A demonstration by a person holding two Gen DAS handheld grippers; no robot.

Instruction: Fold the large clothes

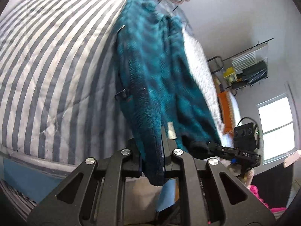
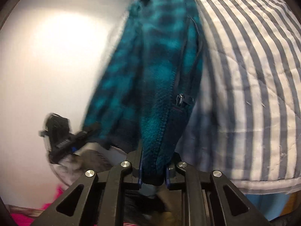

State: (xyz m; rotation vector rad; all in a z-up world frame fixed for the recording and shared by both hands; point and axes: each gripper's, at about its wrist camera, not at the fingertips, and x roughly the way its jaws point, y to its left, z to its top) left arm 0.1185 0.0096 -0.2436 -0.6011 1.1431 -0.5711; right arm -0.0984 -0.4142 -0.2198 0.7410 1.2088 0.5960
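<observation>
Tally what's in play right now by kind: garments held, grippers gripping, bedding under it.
Teal fleece jackets: 1
Grippers clamped on it: 2, left gripper and right gripper
Striped quilts: 1
Total: 4

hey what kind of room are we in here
Most likely a bedroom. A striped quilt covers what looks like a bed, a clothes rack stands by the wall near a window, and both grippers hold a teal fleece jacket over the bed.
</observation>
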